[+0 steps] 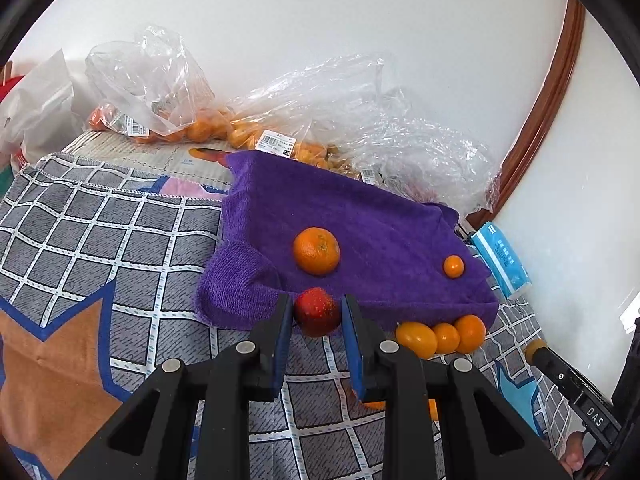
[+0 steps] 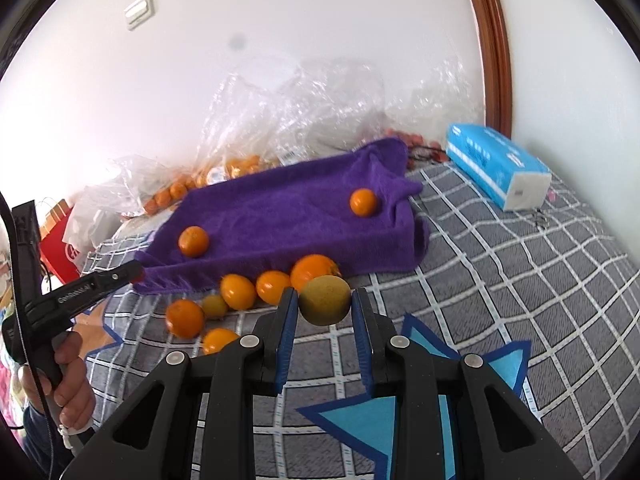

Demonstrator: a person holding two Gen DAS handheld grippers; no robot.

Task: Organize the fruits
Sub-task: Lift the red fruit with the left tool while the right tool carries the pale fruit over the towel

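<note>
My left gripper (image 1: 317,314) is shut on a small red fruit (image 1: 317,311), held at the near edge of the purple towel (image 1: 376,216). An orange (image 1: 316,251) and a small kumquat (image 1: 453,266) lie on the towel. In the right wrist view, my right gripper (image 2: 325,300) is shut on a yellow-green fruit (image 2: 325,300), just in front of a row of orange fruits (image 2: 272,286) along the purple towel's (image 2: 280,216) near edge. Two oranges (image 2: 193,241) (image 2: 363,202) rest on that towel. The left gripper (image 2: 136,273) shows at the left, held by a hand (image 2: 72,384).
Clear plastic bags of oranges (image 1: 200,128) and other fruit (image 2: 248,168) line the wall behind the towel. A blue tissue pack (image 2: 496,166) lies at the right on the checked grey bedspread (image 2: 500,264). More loose oranges (image 2: 185,318) lie on the bedspread at the left.
</note>
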